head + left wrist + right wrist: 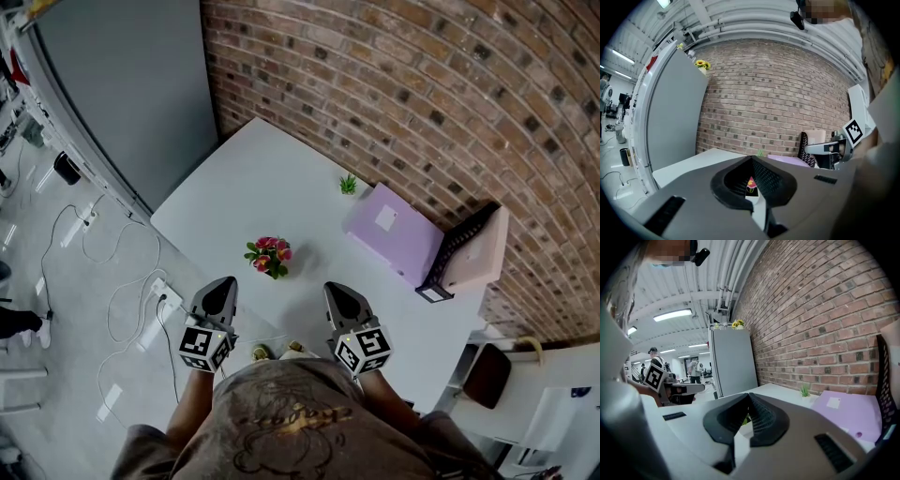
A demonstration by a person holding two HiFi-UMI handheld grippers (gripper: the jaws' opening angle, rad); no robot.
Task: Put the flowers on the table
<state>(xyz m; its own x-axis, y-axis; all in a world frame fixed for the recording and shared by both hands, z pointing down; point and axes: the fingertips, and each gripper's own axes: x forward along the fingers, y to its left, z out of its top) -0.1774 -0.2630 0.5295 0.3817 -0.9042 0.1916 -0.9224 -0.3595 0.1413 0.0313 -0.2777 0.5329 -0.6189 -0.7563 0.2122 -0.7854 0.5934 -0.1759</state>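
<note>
A small bunch of pink and red flowers (269, 256) with green leaves stands on the white table (253, 178), near its front edge. Both grippers hover side by side just short of it, over the table's near edge. My left gripper (225, 282) is to the flowers' near left, its jaws shut with nothing between them. In the left gripper view the flowers (751, 183) show through the hollow below the closed tips (752, 158). My right gripper (336, 288) is to the near right, and its tips (749, 394) also meet, empty.
A purple flat box (394, 230) lies at the table's right, beside a black crate (459, 251) with a pink box. A tiny green plant (349, 184) stands by the brick wall. A grey cabinet (141, 84) is at the left, and cables (122, 281) lie on the floor.
</note>
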